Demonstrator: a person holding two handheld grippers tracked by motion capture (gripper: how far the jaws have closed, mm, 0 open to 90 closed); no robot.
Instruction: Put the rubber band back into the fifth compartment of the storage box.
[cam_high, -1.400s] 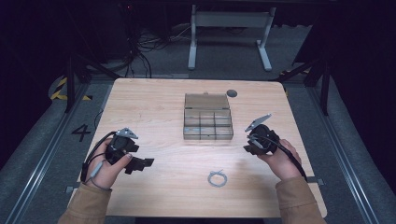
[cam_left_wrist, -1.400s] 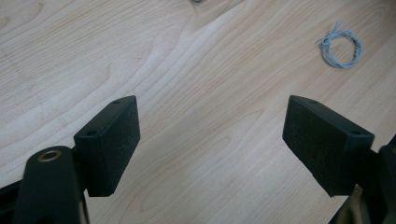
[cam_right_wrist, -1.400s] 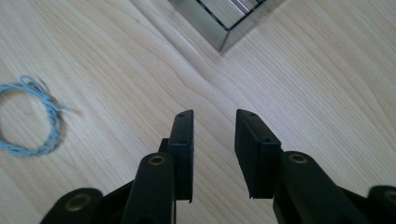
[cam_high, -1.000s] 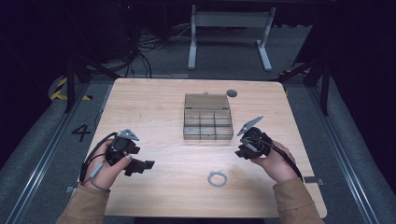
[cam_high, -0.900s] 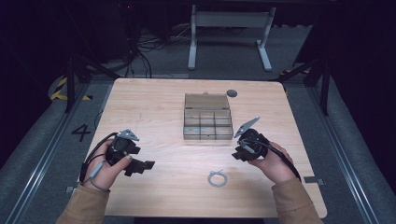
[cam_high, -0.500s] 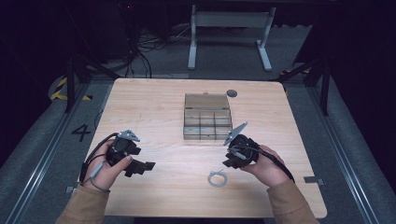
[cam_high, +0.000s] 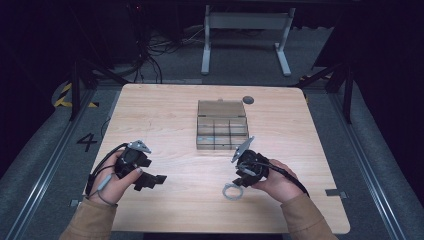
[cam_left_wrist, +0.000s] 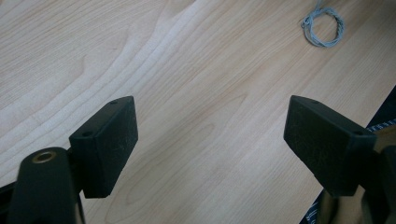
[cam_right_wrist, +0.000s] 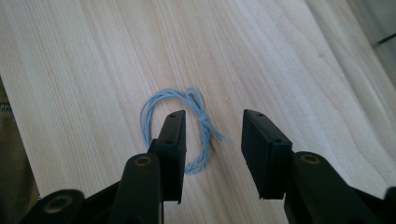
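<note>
A small coil of pale blue string (cam_high: 230, 192) lies on the wooden table (cam_high: 160, 120), near its front edge. My right gripper (cam_high: 239, 180) hangs just over it, pointing down. In the right gripper view the jaws of that gripper (cam_right_wrist: 214, 120) straddle the knotted side of the coil (cam_right_wrist: 204, 119) without touching it, and one jaw covers part of the loop. These jaws have just been opening. My left gripper (cam_high: 150, 181) rests at the front left, open, with only bare wood between its jaws (cam_left_wrist: 210, 114). The coil (cam_left_wrist: 322, 29) lies far off in that view.
A clear box with several compartments (cam_high: 222, 146) stands at the table's middle, just beyond my right hand. A small dark round disc (cam_high: 248, 100) lies behind it to the right. Dark floor, cables and a metal stand lie past the far edge.
My right hand has moved left and toward the front edge, from beside the box to above the coil, and its jaws have spread wider. The left hand has stayed put.
</note>
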